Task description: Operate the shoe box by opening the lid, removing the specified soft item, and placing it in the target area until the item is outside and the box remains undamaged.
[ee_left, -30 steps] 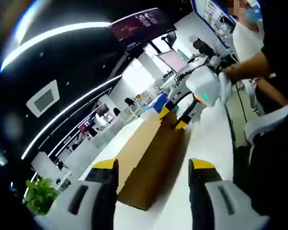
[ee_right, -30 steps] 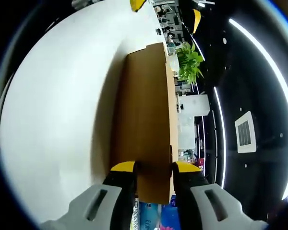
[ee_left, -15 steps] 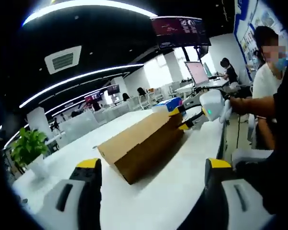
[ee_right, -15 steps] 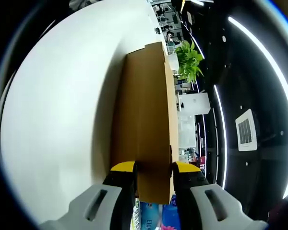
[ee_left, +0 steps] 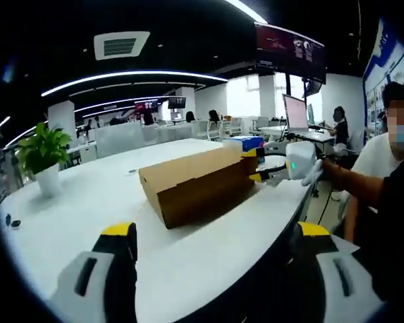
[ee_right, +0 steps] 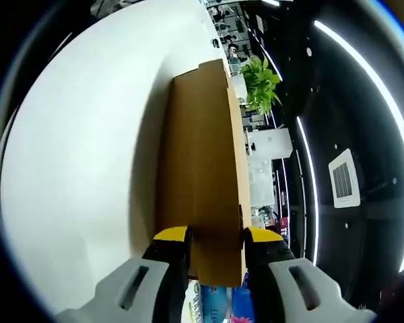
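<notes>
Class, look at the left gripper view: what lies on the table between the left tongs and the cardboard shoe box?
Nothing: in the left gripper view, bare white table runs from the left tongs to the shoe box.

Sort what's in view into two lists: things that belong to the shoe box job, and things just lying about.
Job:
- shoe box, lid shut
- right gripper, jaws on the box's end
- left gripper, open, held back
- white table

Lying about:
- potted plant
- blue packet behind the box
- small dark bits by the table edge
</notes>
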